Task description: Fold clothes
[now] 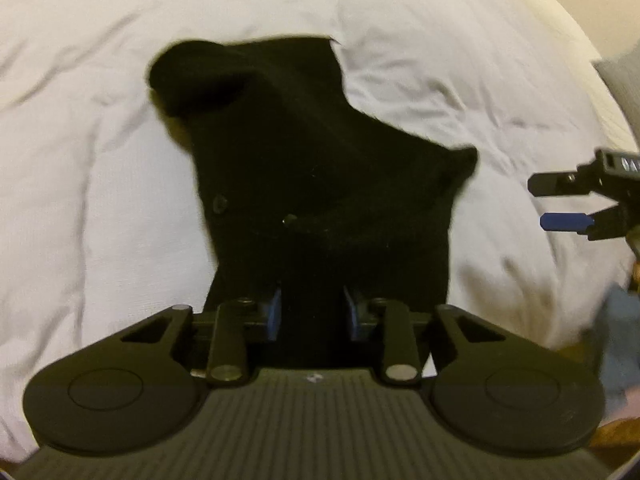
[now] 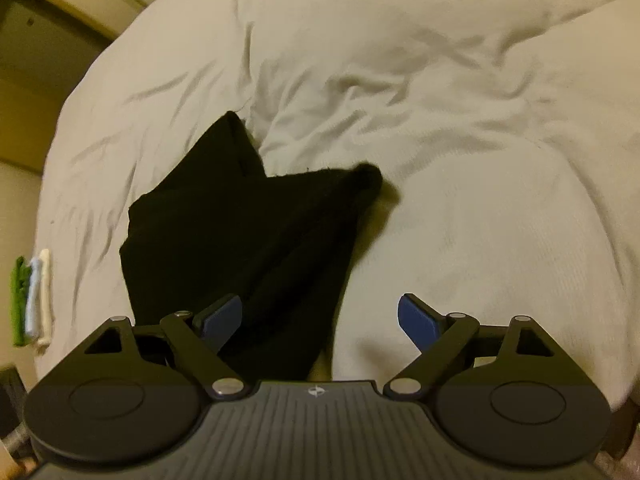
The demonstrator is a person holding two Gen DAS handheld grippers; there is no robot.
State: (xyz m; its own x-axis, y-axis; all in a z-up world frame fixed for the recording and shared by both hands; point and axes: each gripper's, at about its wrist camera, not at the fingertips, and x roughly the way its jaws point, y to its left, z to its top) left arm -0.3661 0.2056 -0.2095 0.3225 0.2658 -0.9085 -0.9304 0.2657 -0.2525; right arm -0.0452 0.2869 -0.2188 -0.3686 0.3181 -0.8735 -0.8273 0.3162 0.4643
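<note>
A black garment (image 1: 312,152) with small buttons lies bunched on the white bed cover (image 1: 80,160). My left gripper (image 1: 312,312) is shut on the garment's near edge, the black cloth filling the gap between its blue pads. My right gripper (image 2: 320,316) is open and empty, its left finger over the garment's (image 2: 240,232) near corner. It also shows at the right edge of the left wrist view (image 1: 560,204), open, apart from the cloth.
The rumpled white cover (image 2: 440,120) spreads all around the garment. A stack of folded green, blue and white cloths (image 2: 32,300) lies at the bed's left edge. The bed's edge and a wall (image 2: 48,40) lie beyond at far left.
</note>
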